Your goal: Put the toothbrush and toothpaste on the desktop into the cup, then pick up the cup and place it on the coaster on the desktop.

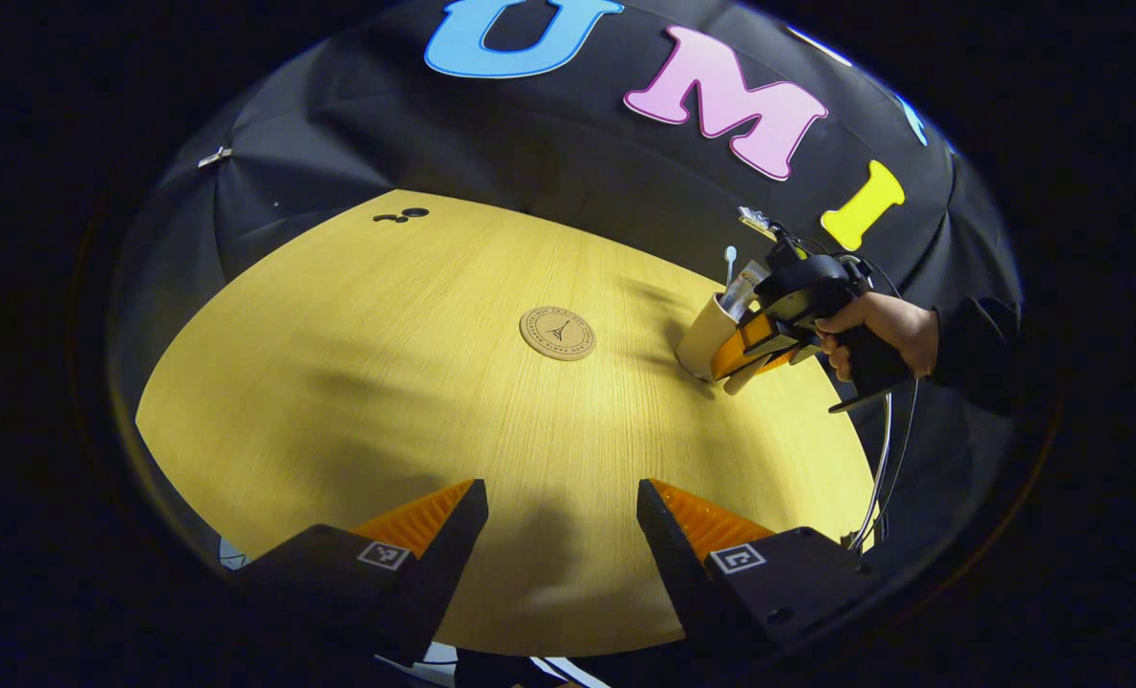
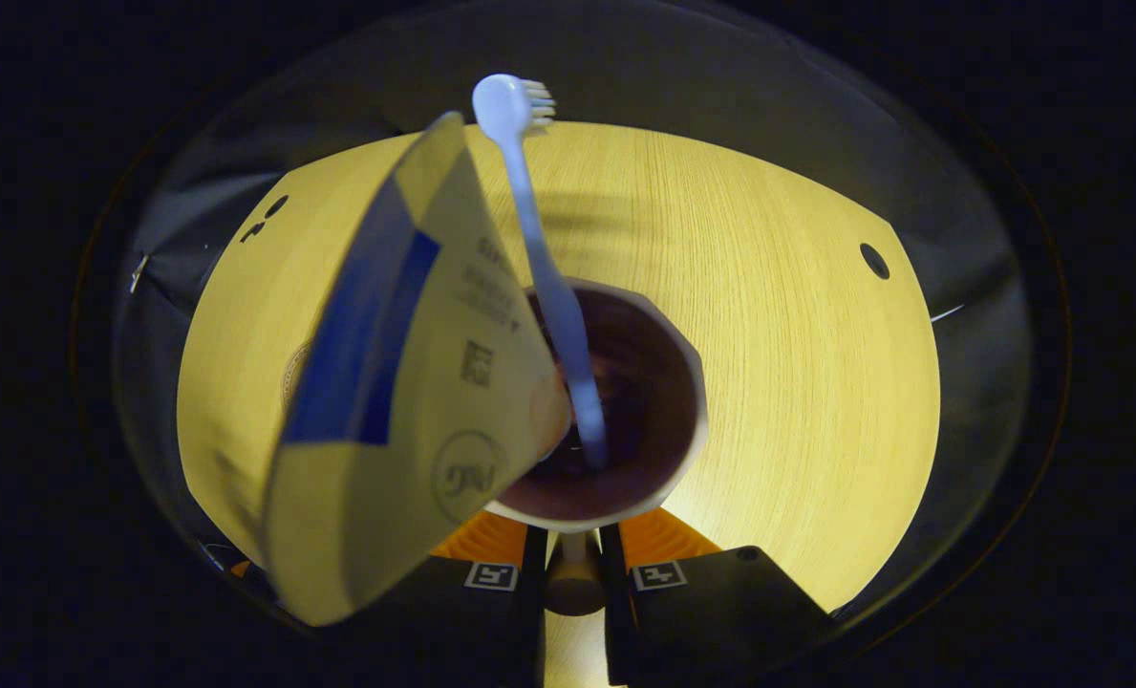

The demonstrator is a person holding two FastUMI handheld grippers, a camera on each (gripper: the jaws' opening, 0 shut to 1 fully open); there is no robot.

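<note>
My right gripper (image 1: 763, 358) is black-bodied with thin cables trailing behind it, and my sleeve (image 1: 974, 354) is dark.

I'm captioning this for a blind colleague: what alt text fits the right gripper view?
Seen from above, a cup holds a toothbrush, bristles up, and a toothpaste tube leaning left. The right gripper is closed on the cup's handle, over the wooden desktop.

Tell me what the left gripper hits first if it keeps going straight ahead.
Probably the bare tabletop: the open left gripper points down at it. The coaster lies farther along that line; depth is unclear.
</note>
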